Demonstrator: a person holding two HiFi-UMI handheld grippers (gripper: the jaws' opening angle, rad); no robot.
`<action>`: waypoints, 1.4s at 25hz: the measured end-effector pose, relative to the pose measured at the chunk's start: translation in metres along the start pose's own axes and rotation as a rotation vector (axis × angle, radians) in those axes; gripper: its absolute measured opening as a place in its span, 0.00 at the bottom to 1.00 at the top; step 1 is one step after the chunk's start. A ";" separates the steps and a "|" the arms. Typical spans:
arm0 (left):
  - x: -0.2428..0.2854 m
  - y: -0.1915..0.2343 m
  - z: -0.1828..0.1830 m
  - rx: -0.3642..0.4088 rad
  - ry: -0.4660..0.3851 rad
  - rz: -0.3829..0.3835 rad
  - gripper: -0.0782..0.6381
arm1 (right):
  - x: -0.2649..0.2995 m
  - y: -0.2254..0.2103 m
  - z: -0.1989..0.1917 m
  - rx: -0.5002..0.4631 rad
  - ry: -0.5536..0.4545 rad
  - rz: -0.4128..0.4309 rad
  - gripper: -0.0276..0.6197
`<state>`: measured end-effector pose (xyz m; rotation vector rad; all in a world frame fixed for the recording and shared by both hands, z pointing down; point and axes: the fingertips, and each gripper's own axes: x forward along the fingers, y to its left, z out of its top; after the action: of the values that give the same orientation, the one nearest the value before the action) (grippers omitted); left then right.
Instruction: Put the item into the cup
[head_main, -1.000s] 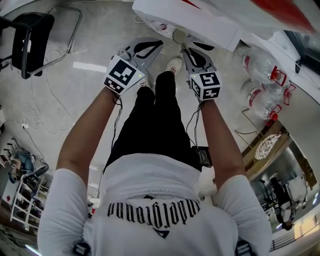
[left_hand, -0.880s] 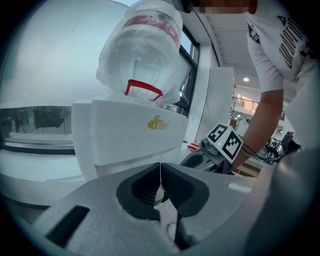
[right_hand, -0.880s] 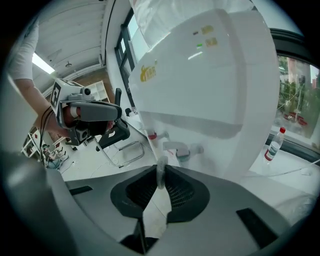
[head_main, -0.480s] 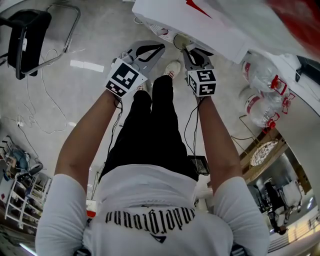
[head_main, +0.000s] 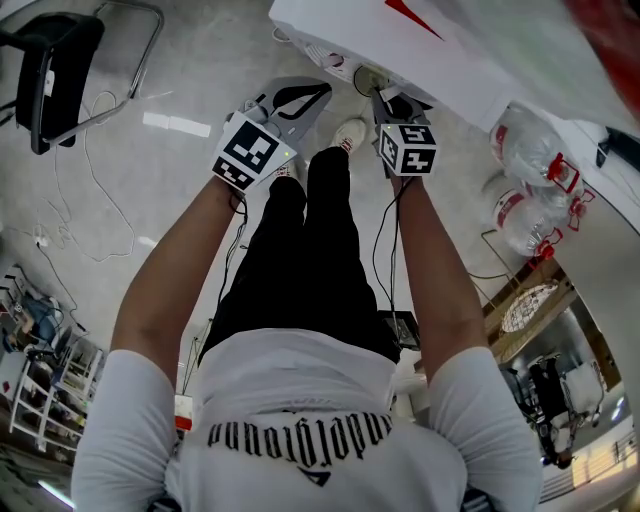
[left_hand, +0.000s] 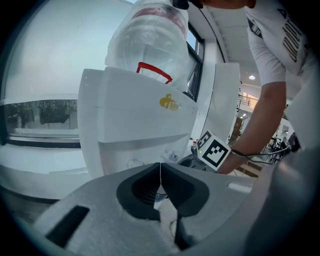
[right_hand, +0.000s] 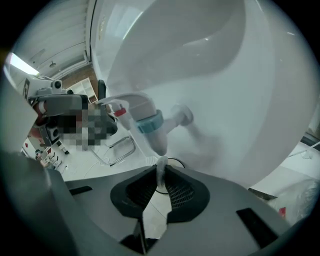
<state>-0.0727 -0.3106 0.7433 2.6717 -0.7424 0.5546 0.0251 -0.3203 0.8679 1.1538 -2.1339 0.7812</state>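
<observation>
At the left our left tool (left_hand: 160, 172) stays clenched on nothing, while to its right our right tool (right_hand: 160, 182) has pushed farther in under the white dispenser (right_hand: 225, 100), gripping what looks like the thin rim of the cup (head_main: 367, 79) just below the tap (right_hand: 150, 125), so the cup seems placed to be filled.
</observation>
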 end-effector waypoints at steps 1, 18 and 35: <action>0.000 0.000 -0.001 0.000 0.004 -0.001 0.13 | 0.001 -0.001 0.000 0.006 0.001 -0.005 0.13; 0.000 -0.013 0.004 0.008 0.002 -0.006 0.13 | -0.009 0.003 0.002 0.019 -0.016 -0.001 0.16; -0.048 -0.051 0.062 0.021 -0.055 -0.036 0.13 | -0.108 0.049 0.042 -0.016 -0.100 -0.004 0.15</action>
<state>-0.0650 -0.2734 0.6578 2.7241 -0.7059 0.4845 0.0224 -0.2719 0.7519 1.2123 -2.2145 0.7170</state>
